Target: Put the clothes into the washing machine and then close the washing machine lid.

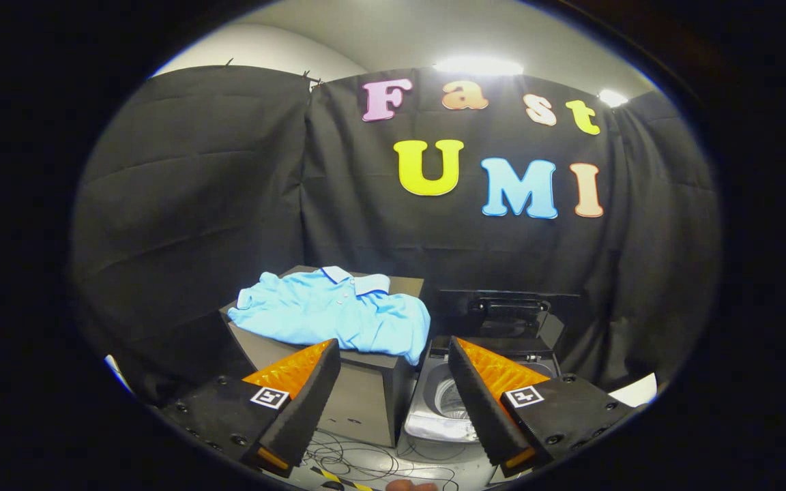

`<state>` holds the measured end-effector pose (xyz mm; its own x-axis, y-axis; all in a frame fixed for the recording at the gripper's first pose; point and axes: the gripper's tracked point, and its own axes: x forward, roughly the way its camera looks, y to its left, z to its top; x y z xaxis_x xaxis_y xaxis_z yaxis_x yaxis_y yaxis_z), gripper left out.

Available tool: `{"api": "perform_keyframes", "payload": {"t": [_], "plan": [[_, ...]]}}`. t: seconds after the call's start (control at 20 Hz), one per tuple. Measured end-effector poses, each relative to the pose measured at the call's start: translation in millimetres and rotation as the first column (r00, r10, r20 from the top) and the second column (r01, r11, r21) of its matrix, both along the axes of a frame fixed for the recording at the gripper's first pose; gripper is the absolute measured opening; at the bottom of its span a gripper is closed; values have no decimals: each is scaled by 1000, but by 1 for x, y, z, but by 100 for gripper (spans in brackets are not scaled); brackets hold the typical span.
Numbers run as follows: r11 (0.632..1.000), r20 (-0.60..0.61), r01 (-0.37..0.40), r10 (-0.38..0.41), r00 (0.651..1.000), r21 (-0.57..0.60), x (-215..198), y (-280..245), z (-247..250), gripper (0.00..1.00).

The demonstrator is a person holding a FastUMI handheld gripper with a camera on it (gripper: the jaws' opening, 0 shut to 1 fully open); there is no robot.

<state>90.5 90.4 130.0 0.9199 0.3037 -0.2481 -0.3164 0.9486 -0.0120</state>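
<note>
A light blue polo shirt [335, 315] lies spread on top of a dark box-shaped stand [359, 392], one sleeve hanging over its right edge. Just to the right of the stand sits a small top-loading washing machine [442, 402] with its dark lid [507, 310] raised upright at the back, the drum open below. My gripper [393, 348] is open, held back from both; the shirt and stand lie ahead of the left finger, the washer ahead of the right finger, partly hidden behind it.
Black cloth walls close the booth behind and on both sides. Loose cables [359, 460] lie on the floor in front of the stand, near a strip of yellow-black tape [338, 479].
</note>
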Motion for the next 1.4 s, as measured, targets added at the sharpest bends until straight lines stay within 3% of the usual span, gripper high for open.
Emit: {"api": "perform_keyframes", "payload": {"t": [0.35,0.9,1.4], "plan": [[994,-13,-77,77,997,-72,40,49,-2,99],[988,-30,-139,137,990,-66,101,110,3,100],[986,-141,-124,107,984,-113,161,160,-48,100]]}}
